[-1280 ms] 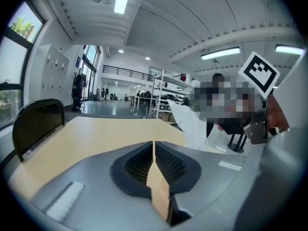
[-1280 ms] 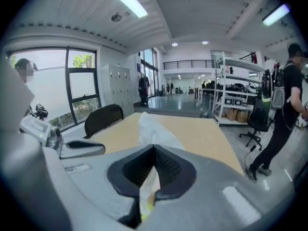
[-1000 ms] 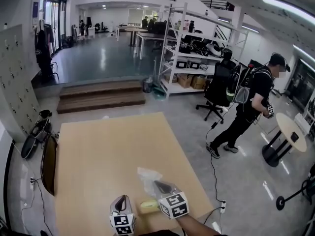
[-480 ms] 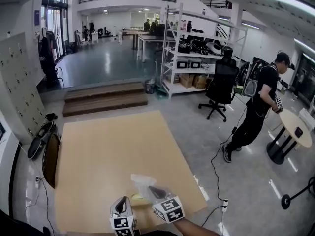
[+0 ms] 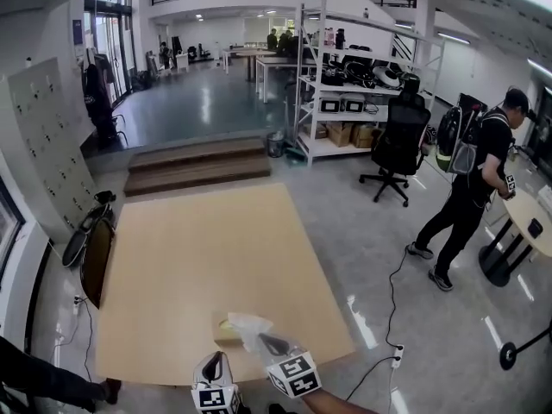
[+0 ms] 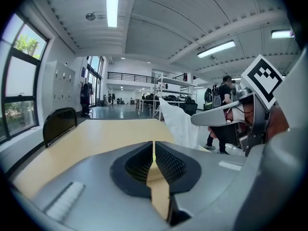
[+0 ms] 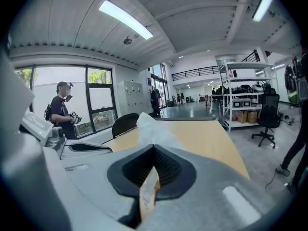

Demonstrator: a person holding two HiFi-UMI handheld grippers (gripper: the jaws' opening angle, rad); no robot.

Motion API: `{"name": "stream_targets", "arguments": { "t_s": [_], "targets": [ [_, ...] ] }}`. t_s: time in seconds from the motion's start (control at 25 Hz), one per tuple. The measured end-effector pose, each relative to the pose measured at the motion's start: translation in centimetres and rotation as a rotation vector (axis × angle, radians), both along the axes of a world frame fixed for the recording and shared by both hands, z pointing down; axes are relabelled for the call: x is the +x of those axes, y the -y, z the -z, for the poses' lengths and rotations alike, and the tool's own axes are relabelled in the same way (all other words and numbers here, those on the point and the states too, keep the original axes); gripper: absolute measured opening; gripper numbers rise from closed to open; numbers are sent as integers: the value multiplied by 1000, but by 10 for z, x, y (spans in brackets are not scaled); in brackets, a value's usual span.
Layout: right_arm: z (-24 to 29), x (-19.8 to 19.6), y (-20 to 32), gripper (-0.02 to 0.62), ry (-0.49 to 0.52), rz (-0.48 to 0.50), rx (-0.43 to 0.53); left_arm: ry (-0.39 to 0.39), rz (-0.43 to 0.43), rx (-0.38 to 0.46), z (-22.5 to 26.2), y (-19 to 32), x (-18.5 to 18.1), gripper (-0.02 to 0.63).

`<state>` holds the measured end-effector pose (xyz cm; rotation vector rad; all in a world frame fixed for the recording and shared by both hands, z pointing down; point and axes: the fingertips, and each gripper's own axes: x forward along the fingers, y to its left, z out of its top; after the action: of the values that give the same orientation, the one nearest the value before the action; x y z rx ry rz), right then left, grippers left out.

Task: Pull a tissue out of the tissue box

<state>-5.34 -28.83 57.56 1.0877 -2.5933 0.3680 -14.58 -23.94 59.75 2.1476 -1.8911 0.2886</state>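
**Tissue Pinched in the Right Jaws, Box Near the Table's Front Edge**

Gripped the tissue (image 7: 154,125) in the right gripper (image 5: 266,344), jaws closed tight on the white sheet, with its loose, crumpled end standing up past the tips. Held it just above and a little right of the tissue box (image 5: 223,331), a small tan carton with a yellow-green top. Could not tell whether the sheet was clear of the opening.

Found the box resting on the wooden table (image 5: 198,257), near the front edge and just ahead of both grippers.

Showed the left gripper (image 5: 215,363) with its jaws pressed together and nothing caught between them. Hung just left of the right gripper, pointing toward the box without touching it.

Noted a dark chair (image 5: 95,261) drawn up at the table's left edge. Made out low wooden steps (image 5: 198,164) past the far end, then a white shelving rack (image 5: 362,84) loaded with gear and a black office chair (image 5: 398,149) on the grey floor. Spotted a person (image 5: 479,188) in black with a backpack at the right, standing beside a round table (image 5: 536,224), well apart from the work.
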Motion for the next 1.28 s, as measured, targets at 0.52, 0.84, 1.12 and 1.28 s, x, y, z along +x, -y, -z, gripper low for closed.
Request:
{"name": "stream_targets", "arguments": {
  "t_s": [0.52,0.84,1.12,1.28],
  "targets": [
    [-5,-5,-52,-6,22,34,-7,37,27,18,12,-46,-1,35],
    [-8,-18,-100,-6,-9,10,-1,23,27,53,16,-92,-22,35],
    [-4,-36,-161,-6,-44,-35,12,-3,13,65,13,-154,-48,35],
    [-5,-33,-190,-6,-58,-67,19,19,-26,88,12,-180,-43,35]
  ]
}}
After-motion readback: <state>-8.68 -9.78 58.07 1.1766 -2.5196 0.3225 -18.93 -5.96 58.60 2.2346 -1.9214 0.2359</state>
